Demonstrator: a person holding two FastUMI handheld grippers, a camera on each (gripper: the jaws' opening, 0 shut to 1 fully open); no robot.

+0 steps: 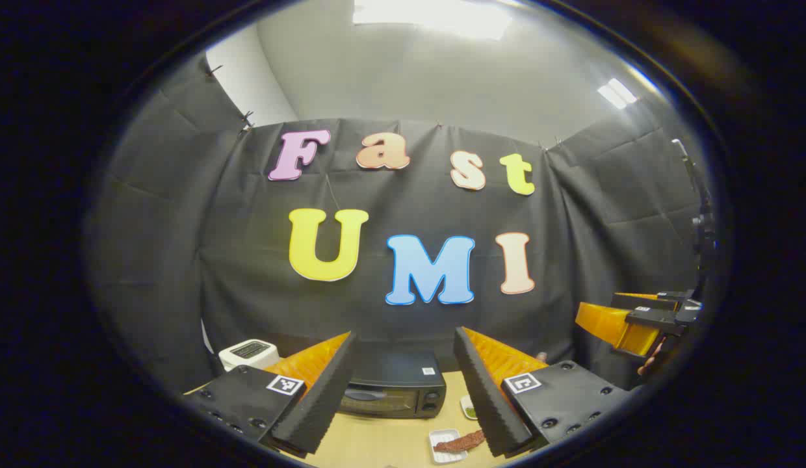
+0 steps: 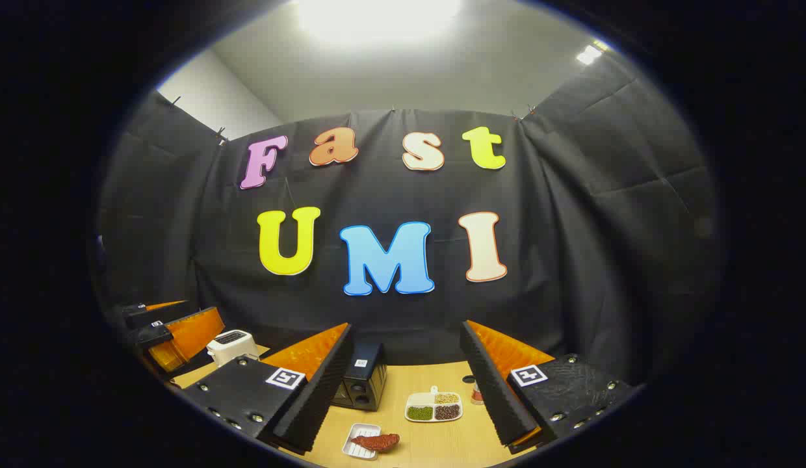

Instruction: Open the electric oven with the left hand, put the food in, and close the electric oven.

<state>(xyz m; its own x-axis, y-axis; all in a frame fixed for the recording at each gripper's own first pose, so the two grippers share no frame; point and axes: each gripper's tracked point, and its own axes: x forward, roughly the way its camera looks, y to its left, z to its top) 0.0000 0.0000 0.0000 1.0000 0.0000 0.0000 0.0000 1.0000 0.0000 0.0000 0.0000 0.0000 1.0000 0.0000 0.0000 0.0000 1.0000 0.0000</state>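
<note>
A black electric oven [image 1: 395, 392] stands on the wooden table with its door closed; in the right gripper view the oven [image 2: 363, 385] shows from its side. The food, a reddish-brown piece of meat [image 1: 459, 442], lies on a small white tray [image 1: 442, 452] in front of the oven; the meat [image 2: 377, 441] also shows in the right gripper view. My left gripper [image 1: 403, 396] hangs open above the table, well short of the oven. My right gripper [image 2: 403, 396] is open too, with nothing between its fingers. The right gripper [image 1: 630, 322] appears at the right edge of the left gripper view, the left gripper [image 2: 172, 335] at the left edge of the right gripper view.
A white toaster [image 1: 249, 354] stands left of the oven. A white divided dish [image 2: 433, 407] with green, brown and yellow grains sits right of the oven. A small cup [image 2: 478, 393] stands beside it. Black cloth walls close the booth behind the table [image 2: 429, 442].
</note>
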